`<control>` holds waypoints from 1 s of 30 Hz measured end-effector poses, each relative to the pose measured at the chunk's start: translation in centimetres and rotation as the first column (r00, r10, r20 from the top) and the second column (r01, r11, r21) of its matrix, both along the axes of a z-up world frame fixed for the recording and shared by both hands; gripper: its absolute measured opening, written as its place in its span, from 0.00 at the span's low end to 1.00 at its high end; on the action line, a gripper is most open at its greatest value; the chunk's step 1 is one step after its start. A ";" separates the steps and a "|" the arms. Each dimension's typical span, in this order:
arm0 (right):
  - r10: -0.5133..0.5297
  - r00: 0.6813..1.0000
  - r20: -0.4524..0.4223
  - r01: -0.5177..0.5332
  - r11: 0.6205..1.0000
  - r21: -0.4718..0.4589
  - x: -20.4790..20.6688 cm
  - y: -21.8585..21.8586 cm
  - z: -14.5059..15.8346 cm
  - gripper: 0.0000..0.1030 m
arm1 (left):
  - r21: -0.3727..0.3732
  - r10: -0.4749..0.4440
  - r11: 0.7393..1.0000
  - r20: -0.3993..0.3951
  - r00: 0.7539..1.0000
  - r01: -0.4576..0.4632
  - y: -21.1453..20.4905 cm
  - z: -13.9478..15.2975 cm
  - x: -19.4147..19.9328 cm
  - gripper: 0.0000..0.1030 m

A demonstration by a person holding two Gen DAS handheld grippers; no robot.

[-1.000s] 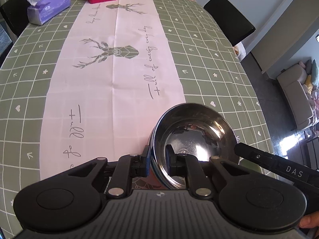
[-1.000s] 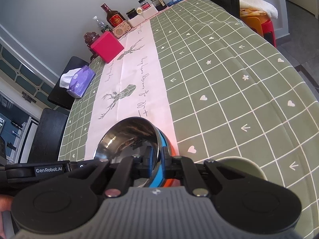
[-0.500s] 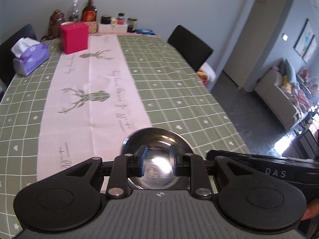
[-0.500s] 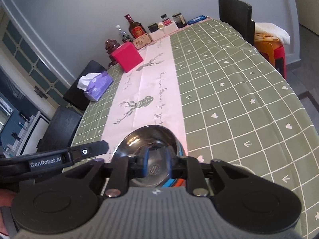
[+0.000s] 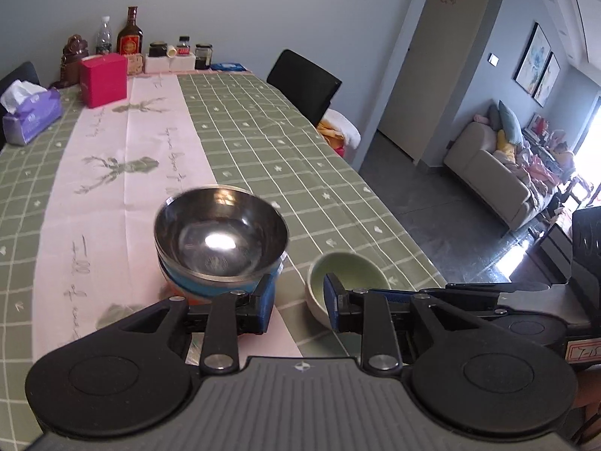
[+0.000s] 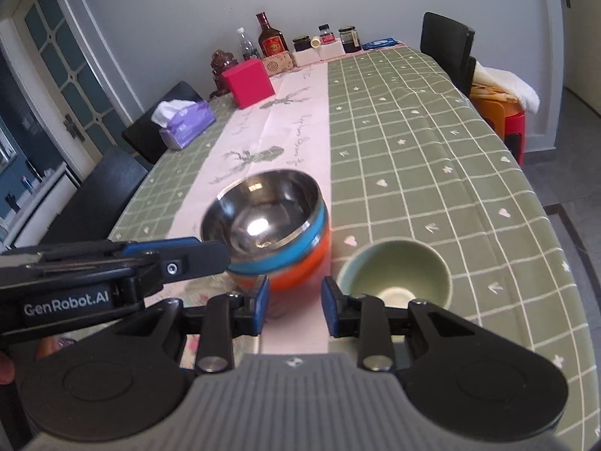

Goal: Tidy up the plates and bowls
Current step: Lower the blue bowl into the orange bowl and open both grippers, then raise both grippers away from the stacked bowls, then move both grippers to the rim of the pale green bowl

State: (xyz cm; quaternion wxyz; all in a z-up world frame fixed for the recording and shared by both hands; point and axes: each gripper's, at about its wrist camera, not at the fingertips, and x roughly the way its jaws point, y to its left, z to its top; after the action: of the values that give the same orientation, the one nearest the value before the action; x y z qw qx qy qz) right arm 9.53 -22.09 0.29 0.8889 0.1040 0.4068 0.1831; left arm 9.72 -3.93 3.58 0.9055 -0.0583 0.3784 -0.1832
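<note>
A long dining table (image 5: 263, 143) fills both views, covered in a green checked cloth with a pale pink runner (image 5: 124, 173) down its middle, printed with deer and script. The table's far end meets a grey wall, where bottles and jars (image 6: 270, 39) stand in a row; a red box (image 5: 103, 79) sits just in front of them on the runner, and a purple tissue pack (image 6: 184, 122) lies near the table's left edge. Black chairs (image 5: 304, 82) stand at both long sides of the table. Past the table's right side, the left wrist view shows a dark floor, a door and a beige sofa (image 5: 492, 173).

At the table's near end, on the runner, stands a stack of bowls (image 6: 274, 233): a shiny steel bowl (image 5: 221, 233) nested on top, a blue-banded one under it and an orange one at the bottom. The steel bowl is empty, with a bright glare in its base. Just beside the stack, on the green cloth, sits a pale green ceramic bowl (image 6: 398, 274), upright and also empty.

The left gripper (image 5: 298, 298) has its blue-padded jaws opening with nothing between them, the stack just ahead of its left finger. The right gripper (image 6: 295, 302) likewise has its jaws opening on empty air, between the stack and the green bowl.
</note>
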 end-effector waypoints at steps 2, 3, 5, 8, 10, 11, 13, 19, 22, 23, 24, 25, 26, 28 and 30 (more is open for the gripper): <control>0.002 1.000 -0.011 -0.003 1.000 -0.009 -0.9 -0.3 -0.6 0.31 | -0.023 0.001 1.000 -0.017 1.000 -0.002 0.0 -0.8 -0.6 0.35; 0.001 1.000 -0.018 -0.001 1.000 -0.012 -1.4 -0.4 -1.0 0.31 | -0.029 0.001 1.000 -0.025 1.000 -0.001 0.0 -1.2 -0.7 0.35; -0.001 1.000 -0.028 0.000 1.000 -0.032 -2.1 -0.7 -1.5 0.33 | -0.038 0.008 0.999 -0.045 0.999 -0.009 0.1 -2.0 -1.1 0.35; -0.006 0.999 -0.041 0.003 0.998 -0.064 -3.1 -1.0 -2.2 0.37 | -0.063 0.006 0.998 -0.078 0.997 -0.011 0.1 -3.2 -1.5 0.36; -0.005 0.999 -0.045 0.001 0.996 -0.092 -3.6 -1.2 -2.6 0.37 | -0.070 0.008 0.997 -0.098 0.995 -0.015 0.1 -4.1 -1.7 0.38; -0.006 0.999 -0.044 0.001 0.994 -0.112 -3.8 -1.3 -2.8 0.37 | -0.073 0.009 0.997 -0.110 0.994 -0.017 0.0 -4.6 -1.7 0.39; -0.011 0.999 -0.046 0.003 0.986 -0.166 -4.1 -1.3 -3.1 0.38 | -0.072 0.009 0.997 -0.129 0.992 -0.019 -0.2 -5.4 -1.8 0.41; -0.022 0.998 -0.060 0.009 0.976 -0.219 -4.4 -2.2 -3.9 0.47 | -0.053 -0.006 0.999 -0.151 0.989 -0.002 -1.1 -6.7 -2.2 0.44; -0.040 0.997 -0.060 0.023 0.966 -0.258 -4.5 -2.6 -4.2 0.50 | -0.028 -0.004 1.000 -0.148 0.989 0.000 -1.6 -6.8 -2.1 0.47; -0.044 0.997 -0.057 0.027 0.962 -0.272 -4.5 -2.7 -4.2 0.50 | -0.018 -0.002 1.000 -0.147 0.989 0.000 -1.7 -6.8 -2.1 0.48; -0.050 0.997 -0.055 0.033 0.958 -0.284 -4.5 -2.8 -4.2 0.51 | -0.012 -0.002 1.000 -0.148 0.989 0.000 -1.9 -6.9 -2.0 0.48; -0.054 0.997 -0.053 0.036 0.957 -0.289 -4.5 -2.9 -4.2 0.51 | -0.007 0.000 1.000 -0.151 0.989 -0.002 -2.0 -6.9 -1.9 0.48; -0.059 0.997 -0.053 0.041 0.956 -0.289 -4.4 -3.1 -4.2 0.51 | -0.008 0.004 1.000 -0.155 0.988 -0.005 -2.0 -7.0 -1.8 0.48; -0.070 0.996 -0.053 0.052 0.956 -0.289 -4.2 -3.6 -4.2 0.51 | -0.015 0.004 1.000 -0.161 0.987 -0.006 -2.2 -7.1 -1.3 0.48; -0.087 0.995 -0.045 0.070 0.953 -0.296 -3.9 -4.0 -4.1 0.51 | -0.015 0.001 1.000 -0.157 0.988 -0.004 -2.5 -7.0 -1.0 0.48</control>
State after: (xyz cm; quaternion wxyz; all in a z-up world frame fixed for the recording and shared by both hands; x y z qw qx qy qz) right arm 5.65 -26.07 -3.81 0.8889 -0.0078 0.4506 0.0819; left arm 8.74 -6.48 -3.41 0.8726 -0.0800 0.4470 -0.1798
